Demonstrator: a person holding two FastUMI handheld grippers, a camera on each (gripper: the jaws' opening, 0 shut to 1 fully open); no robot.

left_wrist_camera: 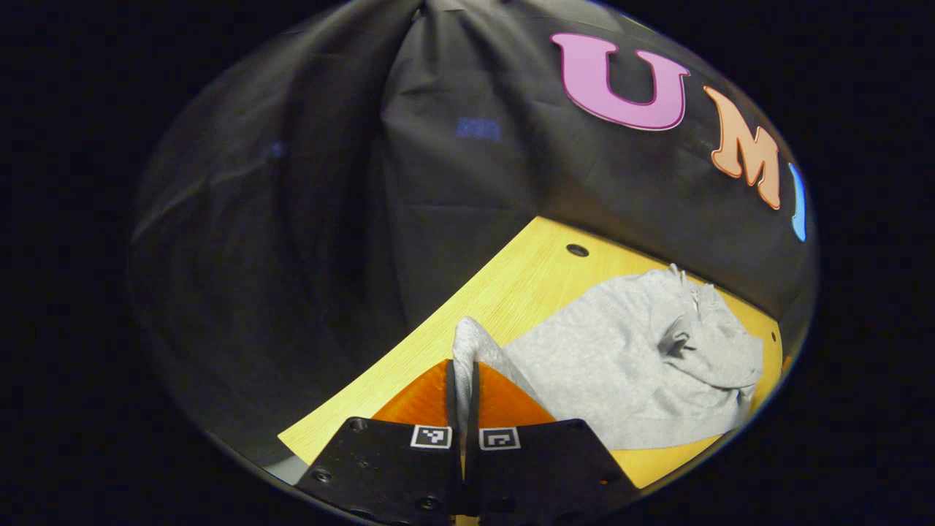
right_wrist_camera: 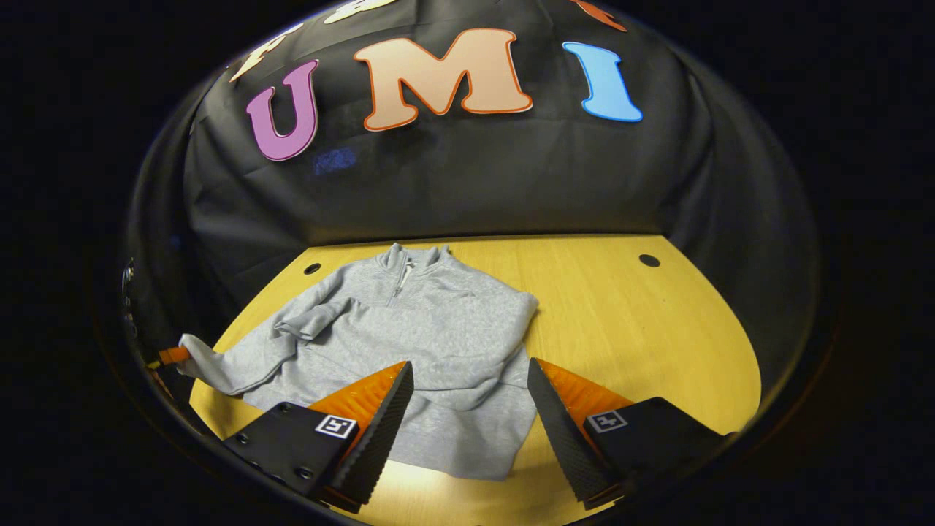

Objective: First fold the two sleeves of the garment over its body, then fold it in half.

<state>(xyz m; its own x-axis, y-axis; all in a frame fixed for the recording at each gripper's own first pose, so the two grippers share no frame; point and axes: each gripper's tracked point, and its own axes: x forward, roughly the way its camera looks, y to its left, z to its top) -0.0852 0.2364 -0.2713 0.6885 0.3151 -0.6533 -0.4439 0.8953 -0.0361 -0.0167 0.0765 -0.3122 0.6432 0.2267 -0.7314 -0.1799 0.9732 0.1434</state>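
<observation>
A sleeve cuff [left_wrist_camera: 467, 343] is pinched between the closed left tongs [left_wrist_camera: 462, 380]. The grey garment [right_wrist_camera: 431, 329] is spread on the desk [right_wrist_camera: 621, 307], just beyond the wide-open right tongs [right_wrist_camera: 467, 394].

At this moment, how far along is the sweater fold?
Done: one sleeve already lies folded over the grey sweater. In hand: the left claw is shut on the other sleeve's cuff, lifting it off the wooden table. The right claw hovers open. Left: laying that sleeve across, then folding in half.
</observation>
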